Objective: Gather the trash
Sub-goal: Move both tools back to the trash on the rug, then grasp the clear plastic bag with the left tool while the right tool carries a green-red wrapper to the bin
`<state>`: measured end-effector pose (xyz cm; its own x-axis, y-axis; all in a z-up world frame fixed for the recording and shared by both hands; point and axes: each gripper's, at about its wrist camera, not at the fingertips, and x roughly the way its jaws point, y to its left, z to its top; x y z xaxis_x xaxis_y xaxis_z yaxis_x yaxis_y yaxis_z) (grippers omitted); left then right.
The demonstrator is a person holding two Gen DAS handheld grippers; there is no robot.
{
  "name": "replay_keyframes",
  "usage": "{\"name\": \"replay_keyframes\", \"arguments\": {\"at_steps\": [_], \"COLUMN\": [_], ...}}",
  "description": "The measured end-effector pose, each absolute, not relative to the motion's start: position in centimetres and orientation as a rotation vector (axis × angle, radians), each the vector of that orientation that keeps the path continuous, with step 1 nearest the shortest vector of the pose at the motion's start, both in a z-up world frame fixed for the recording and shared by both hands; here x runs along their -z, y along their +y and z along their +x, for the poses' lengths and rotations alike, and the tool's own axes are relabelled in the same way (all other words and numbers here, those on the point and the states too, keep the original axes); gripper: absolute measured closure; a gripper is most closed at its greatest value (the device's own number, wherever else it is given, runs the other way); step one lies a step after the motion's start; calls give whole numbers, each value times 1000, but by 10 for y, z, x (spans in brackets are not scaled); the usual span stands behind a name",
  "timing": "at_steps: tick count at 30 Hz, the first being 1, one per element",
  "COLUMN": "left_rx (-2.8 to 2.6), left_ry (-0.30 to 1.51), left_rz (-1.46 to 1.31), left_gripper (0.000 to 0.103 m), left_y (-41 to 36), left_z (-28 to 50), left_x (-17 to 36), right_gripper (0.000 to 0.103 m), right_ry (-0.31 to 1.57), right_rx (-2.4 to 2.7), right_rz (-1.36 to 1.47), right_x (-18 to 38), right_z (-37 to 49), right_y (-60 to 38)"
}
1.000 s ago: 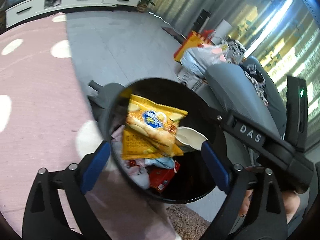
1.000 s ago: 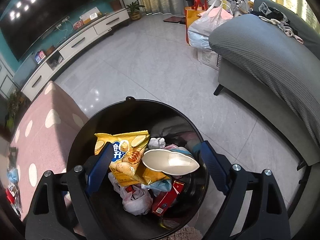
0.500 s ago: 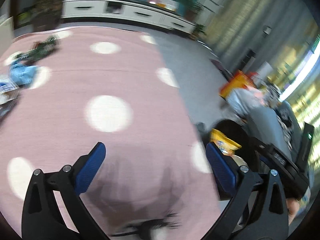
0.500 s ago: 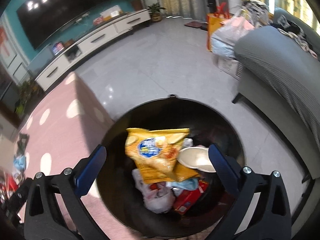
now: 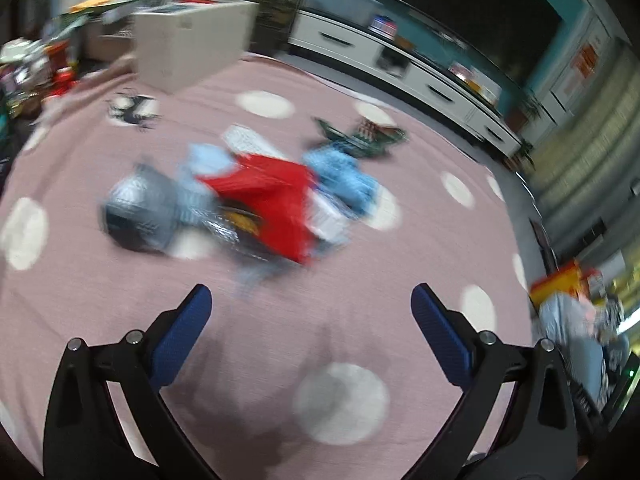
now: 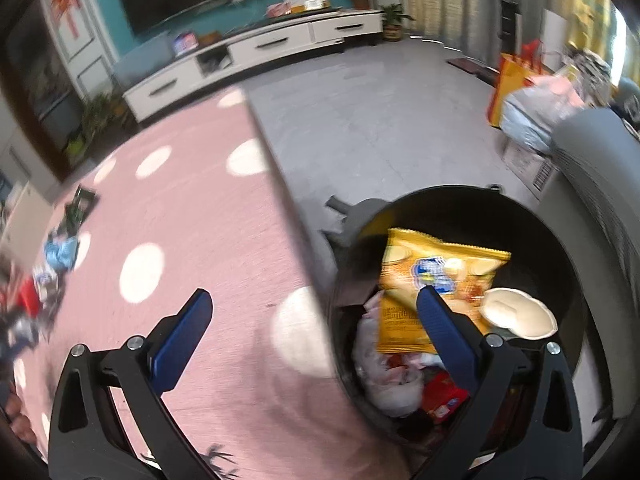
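Both grippers have swung from the bin (image 6: 460,300) toward the rug (image 5: 360,320); left gripper (image 5: 310,314) and right gripper (image 6: 314,320) gape wide, empty. Bin part-filled; a trash pile (image 5: 256,204) remains far on the rug.

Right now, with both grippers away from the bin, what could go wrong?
The trash pile on the rug is a blurred tangle, so the open left gripper might grab several pieces or miss. The bin already looks fairly full under the chip bag, so more trash could spill.
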<state>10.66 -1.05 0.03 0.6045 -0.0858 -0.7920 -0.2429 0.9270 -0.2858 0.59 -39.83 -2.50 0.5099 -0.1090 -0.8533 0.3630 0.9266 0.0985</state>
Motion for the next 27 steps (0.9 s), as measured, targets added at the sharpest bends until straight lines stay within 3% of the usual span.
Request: {"name": "replay_keyframes", "arguments": {"at_steps": [5,10,15,20,27], "left_rx": [-167,-219,-227,-203,-191], "left_ry": [903,928,977,973,969], "left_rz": [-429,-425,-458,-471,-447], "left_gripper": [12,31,42,42,50], "left_y": [46,86,109,117,113], "left_z": [110,122,127,131,131], "left_x": [-4,9,34,41,43], "right_gripper": [3,3,3,6,16], "right_ry": [1039,1067,1073,1068,1135], "right_rx": [189,125,53,-44,-80], "right_rz": [242,192,208,221,189], "right_x": [36,40,38,35,60], "right_z": [38,77,130,196,286], "right_y": [-349,-302,-257,-194,-110]}}
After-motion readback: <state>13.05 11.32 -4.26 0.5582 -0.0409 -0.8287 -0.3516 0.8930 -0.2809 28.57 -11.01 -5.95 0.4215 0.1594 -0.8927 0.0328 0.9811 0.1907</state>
